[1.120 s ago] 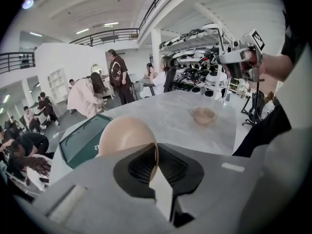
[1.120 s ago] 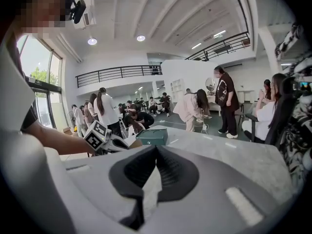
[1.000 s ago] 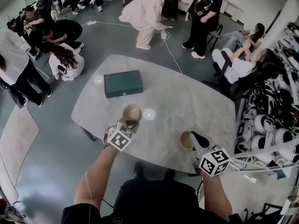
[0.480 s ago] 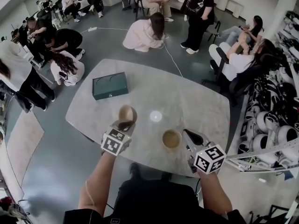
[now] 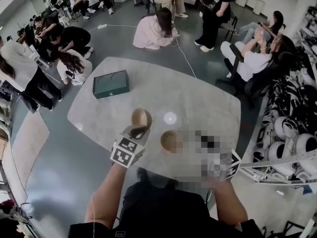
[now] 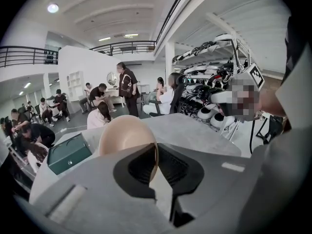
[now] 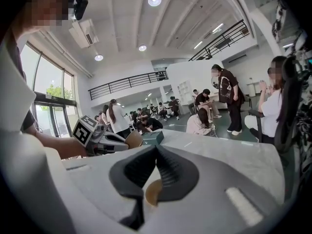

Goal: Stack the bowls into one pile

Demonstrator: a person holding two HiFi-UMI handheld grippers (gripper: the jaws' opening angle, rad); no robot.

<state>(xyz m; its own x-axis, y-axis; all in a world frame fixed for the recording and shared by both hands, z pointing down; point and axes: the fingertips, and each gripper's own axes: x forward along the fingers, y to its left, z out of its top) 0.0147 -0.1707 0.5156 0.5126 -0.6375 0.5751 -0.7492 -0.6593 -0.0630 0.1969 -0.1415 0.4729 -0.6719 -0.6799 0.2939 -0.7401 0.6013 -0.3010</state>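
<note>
A tan bowl [image 5: 140, 118] hangs tilted above the grey table [image 5: 208, 108], its rim pinched in my left gripper [image 5: 138, 132]. In the left gripper view the bowl [image 6: 124, 135] stands on edge with its rim between the shut jaws of the left gripper [image 6: 156, 147]. A second bowl [image 5: 170, 141] sits upright on the table just right of the first. My right gripper [image 7: 155, 150] is shut, and this bowl's brown rim [image 7: 152, 193] shows in the gap under its tips. In the head view a mosaic patch hides the right jaws; only the marker cube [image 5: 233, 163] shows.
A dark green box [image 5: 111, 84] lies on the table's far left part. Several people stand, sit and crouch on the floor beyond the table. Racks with white helmet-like shells [image 5: 292, 133] line the right side, close to the table's edge.
The two bowls have come closer together: the left gripper carried its bowl to the right, and the bowl at the right gripper slid left across the table.
</note>
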